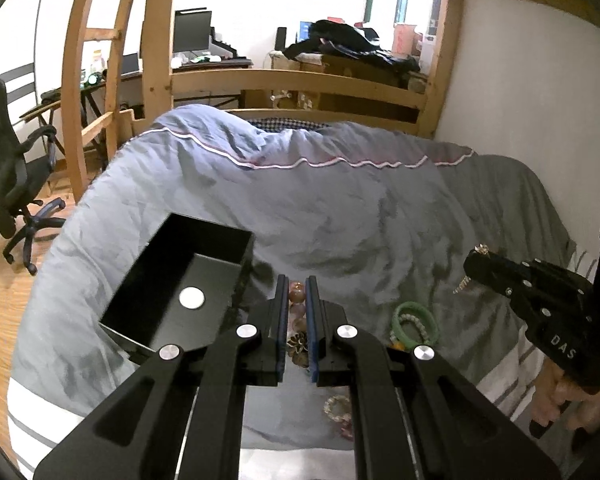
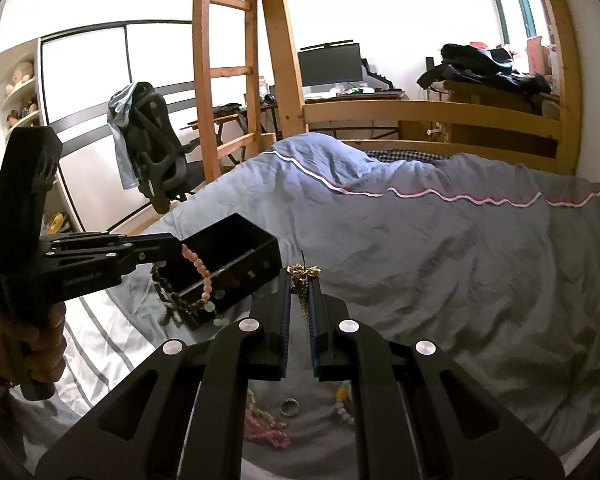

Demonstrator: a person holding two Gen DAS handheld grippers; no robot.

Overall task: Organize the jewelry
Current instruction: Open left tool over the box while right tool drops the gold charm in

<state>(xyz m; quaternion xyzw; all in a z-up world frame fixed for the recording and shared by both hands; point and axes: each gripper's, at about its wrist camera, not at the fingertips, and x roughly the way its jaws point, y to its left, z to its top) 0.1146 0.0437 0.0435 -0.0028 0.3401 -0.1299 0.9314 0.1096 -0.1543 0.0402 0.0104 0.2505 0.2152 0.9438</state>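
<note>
Pink beaded bracelets (image 2: 198,276) are pinched in the left gripper (image 2: 176,246) beside the black box (image 2: 236,264); a gold chain (image 2: 302,276) is clamped in the right gripper (image 2: 300,280).

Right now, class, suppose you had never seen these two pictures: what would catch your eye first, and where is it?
Probably the open black rectangular box on the rumpled grey-blue quilt. Beside it, the left gripper dangles a pink beaded bracelet and a dark brown beaded one in front of the box. The right gripper pinches a gold chain necklace, while more jewellery lies on the bed below.
</note>
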